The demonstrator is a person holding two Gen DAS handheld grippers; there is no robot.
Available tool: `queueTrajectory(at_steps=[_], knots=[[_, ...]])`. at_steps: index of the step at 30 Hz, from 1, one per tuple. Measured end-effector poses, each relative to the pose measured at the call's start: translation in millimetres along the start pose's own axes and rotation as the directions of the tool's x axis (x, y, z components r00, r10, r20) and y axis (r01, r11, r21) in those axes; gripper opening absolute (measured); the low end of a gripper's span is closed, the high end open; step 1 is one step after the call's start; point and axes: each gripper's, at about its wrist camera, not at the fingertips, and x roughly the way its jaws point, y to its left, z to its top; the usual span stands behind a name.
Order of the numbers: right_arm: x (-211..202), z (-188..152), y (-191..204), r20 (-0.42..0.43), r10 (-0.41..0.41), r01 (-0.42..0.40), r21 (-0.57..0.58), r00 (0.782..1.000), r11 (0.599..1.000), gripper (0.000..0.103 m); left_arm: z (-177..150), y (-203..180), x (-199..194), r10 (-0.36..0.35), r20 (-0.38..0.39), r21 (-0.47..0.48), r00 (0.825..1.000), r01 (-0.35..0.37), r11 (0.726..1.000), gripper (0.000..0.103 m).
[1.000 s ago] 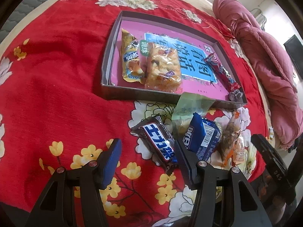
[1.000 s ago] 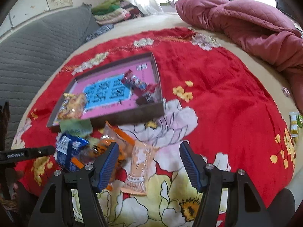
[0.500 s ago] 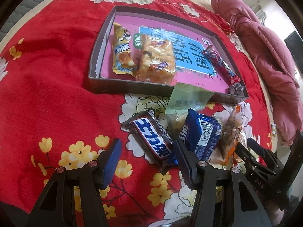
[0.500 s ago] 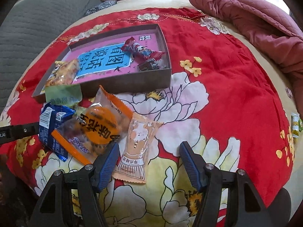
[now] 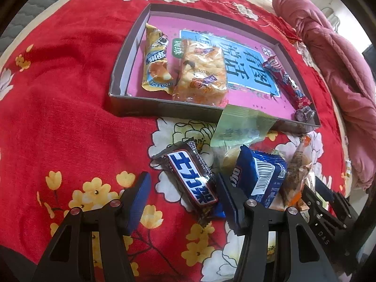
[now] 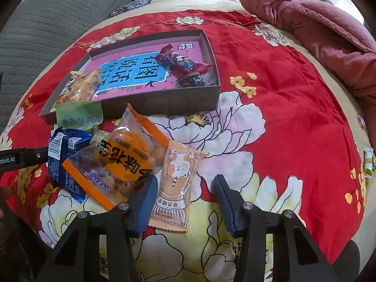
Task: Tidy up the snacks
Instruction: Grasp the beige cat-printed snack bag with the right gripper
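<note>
A dark chocolate bar with a blue label lies between the fingers of my left gripper, which is open; the pads do not touch it. My right gripper straddles a small peach packet with a cat drawing. Its jaws are closing, and the right pad is still clear of the packet. Beside these lie an orange packet, a blue packet and a green packet. The grey box with a pink bottom holds a yellow packet, a cracker packet and a red candy.
Everything rests on a red flowered cloth over a bed. A pink quilt is bunched at the back right, and a grey quilted surface is on the left. A small packet lies at the cloth's right edge.
My right gripper has come down over the loose packets and its jaws have narrowed around the cat packet. The left gripper has barely moved; its jaws are unchanged.
</note>
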Motion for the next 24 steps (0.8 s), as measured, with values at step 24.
queueTrajectory(at_steps=[24], knots=[[10, 7, -5, 0.019, -0.011, 0.012, -0.01, 1.0, 1.0, 0.04, 3, 6, 8, 0.075, -0.011, -0.028, 0.997, -0.075, 0.997, 0.066]])
